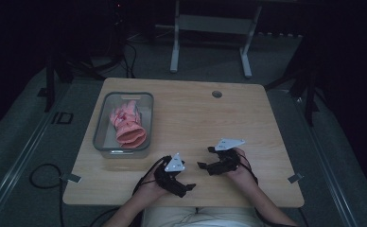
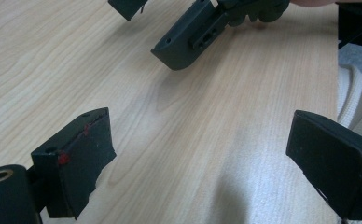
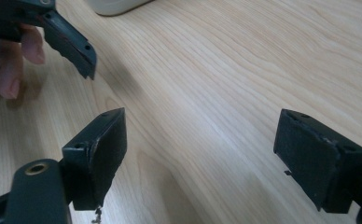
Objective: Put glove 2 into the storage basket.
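Note:
A clear plastic bin stands on the left of the wooden table. Pink rubber gloves lie bunched inside it. My left gripper hovers low over the table's near edge with its jaws wide apart and nothing between them. My right gripper sits just to its right, also open and empty. The two point toward each other. The right gripper appears at the top of the left gripper view. One jaw of the left gripper and the fingers of a hand appear in the right gripper view.
A round cable hole is near the table's far edge. The bin's pale corner shows in the right gripper view. A white table frame stands on the floor beyond. Cables lie at the left.

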A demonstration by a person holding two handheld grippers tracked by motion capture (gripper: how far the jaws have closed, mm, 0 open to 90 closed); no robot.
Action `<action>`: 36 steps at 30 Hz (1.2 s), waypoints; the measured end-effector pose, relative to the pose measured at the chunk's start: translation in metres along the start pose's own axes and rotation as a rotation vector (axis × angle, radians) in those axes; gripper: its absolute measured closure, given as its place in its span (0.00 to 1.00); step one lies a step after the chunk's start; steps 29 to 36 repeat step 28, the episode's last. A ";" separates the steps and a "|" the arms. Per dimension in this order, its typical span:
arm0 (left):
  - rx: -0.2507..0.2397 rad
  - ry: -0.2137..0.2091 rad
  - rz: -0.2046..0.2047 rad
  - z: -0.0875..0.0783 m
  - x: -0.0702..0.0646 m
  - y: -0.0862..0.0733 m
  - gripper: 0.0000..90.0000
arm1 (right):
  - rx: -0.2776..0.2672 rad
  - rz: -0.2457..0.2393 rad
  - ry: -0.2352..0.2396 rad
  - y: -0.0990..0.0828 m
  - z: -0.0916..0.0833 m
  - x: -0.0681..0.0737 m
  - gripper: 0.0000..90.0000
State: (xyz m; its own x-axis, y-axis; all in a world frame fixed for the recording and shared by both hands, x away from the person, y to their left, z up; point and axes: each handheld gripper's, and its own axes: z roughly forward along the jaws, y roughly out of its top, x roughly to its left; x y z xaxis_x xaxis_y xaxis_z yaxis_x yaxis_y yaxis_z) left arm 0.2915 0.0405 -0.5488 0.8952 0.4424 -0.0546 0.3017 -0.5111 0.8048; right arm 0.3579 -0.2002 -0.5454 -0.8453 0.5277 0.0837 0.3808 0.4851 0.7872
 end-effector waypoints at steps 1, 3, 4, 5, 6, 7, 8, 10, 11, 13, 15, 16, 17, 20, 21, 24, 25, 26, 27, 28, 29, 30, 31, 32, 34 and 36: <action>0.001 0.001 0.004 0.001 -0.001 0.000 0.08 | -0.006 0.011 -0.002 -0.002 -0.001 0.000 0.19; 0.011 0.007 0.015 0.002 -0.002 -0.001 0.08 | -0.012 0.014 -0.013 -0.006 -0.003 -0.002 0.19; 0.012 0.013 0.018 0.002 -0.002 -0.002 0.08 | -0.014 0.015 -0.019 -0.008 -0.004 -0.003 0.19; 0.007 0.014 0.018 0.002 -0.003 -0.003 0.08 | -0.016 0.020 -0.023 -0.010 -0.004 -0.003 0.19; 0.004 0.016 0.015 0.002 -0.003 -0.003 0.08 | -0.011 0.028 -0.027 -0.012 -0.005 -0.004 0.19; 0.007 0.020 0.010 0.003 -0.003 -0.004 0.08 | -0.006 0.033 -0.031 -0.014 -0.005 -0.004 0.19; 0.012 0.019 0.011 0.003 -0.002 -0.004 0.08 | -0.001 0.033 -0.037 -0.015 -0.006 -0.004 0.19; 0.015 0.019 0.012 0.003 -0.002 -0.005 0.08 | 0.000 0.033 -0.039 -0.017 -0.006 -0.004 0.19; 0.020 0.019 0.014 0.004 -0.003 -0.005 0.08 | 0.004 0.034 -0.043 -0.019 -0.008 -0.004 0.19; 0.024 0.018 0.021 0.004 -0.003 -0.005 0.08 | -0.002 0.034 -0.045 -0.020 -0.010 -0.004 0.18; 0.024 0.017 0.022 0.004 -0.004 -0.006 0.08 | -0.004 0.043 -0.047 -0.022 -0.011 -0.005 0.18; 0.024 0.017 0.022 0.004 -0.004 -0.006 0.08 | -0.004 0.043 -0.047 -0.022 -0.011 -0.005 0.18; 0.028 0.014 0.020 0.005 -0.003 -0.008 0.08 | -0.004 0.056 -0.053 -0.024 -0.012 -0.005 0.18; 0.032 0.014 0.016 0.004 -0.003 -0.009 0.08 | -0.003 0.055 -0.053 -0.024 -0.012 -0.004 0.18; 0.033 0.011 0.016 0.005 -0.002 -0.009 0.08 | -0.004 0.055 -0.054 -0.024 -0.012 -0.004 0.18; 0.029 0.021 0.022 0.004 -0.002 -0.009 0.08 | -0.001 0.056 -0.054 -0.025 -0.012 -0.004 0.18; 0.029 0.022 0.021 0.004 -0.002 -0.009 0.08 | -0.001 0.056 -0.053 -0.025 -0.012 -0.004 0.18; 0.029 0.018 0.019 0.004 -0.002 -0.009 0.08 | -0.003 0.057 -0.054 -0.025 -0.012 -0.004 0.18; 0.029 0.018 0.020 0.004 -0.002 -0.009 0.08 | -0.004 0.056 -0.053 -0.025 -0.012 -0.005 0.18; 0.031 0.018 0.022 0.004 -0.002 -0.009 0.08 | -0.007 0.058 -0.051 -0.025 -0.012 -0.005 0.18; 0.031 0.018 0.022 0.004 -0.002 -0.009 0.08 | -0.007 0.058 -0.051 -0.025 -0.012 -0.005 0.18; 0.031 0.018 0.022 0.004 -0.002 -0.009 0.08 | -0.007 0.058 -0.051 -0.025 -0.012 -0.005 0.18; 0.031 0.018 0.022 0.004 -0.002 -0.009 0.08 | -0.007 0.058 -0.051 -0.025 -0.012 -0.005 0.18; 0.031 0.018 0.022 0.004 -0.002 -0.009 0.08 | -0.007 0.058 -0.051 -0.025 -0.012 -0.005 0.18; 0.031 0.018 0.022 0.004 -0.002 -0.009 0.08 | -0.007 0.058 -0.051 -0.025 -0.012 -0.005 0.18; 0.031 0.018 0.022 0.004 -0.002 -0.009 0.08 | -0.007 0.058 -0.051 -0.025 -0.012 -0.005 0.18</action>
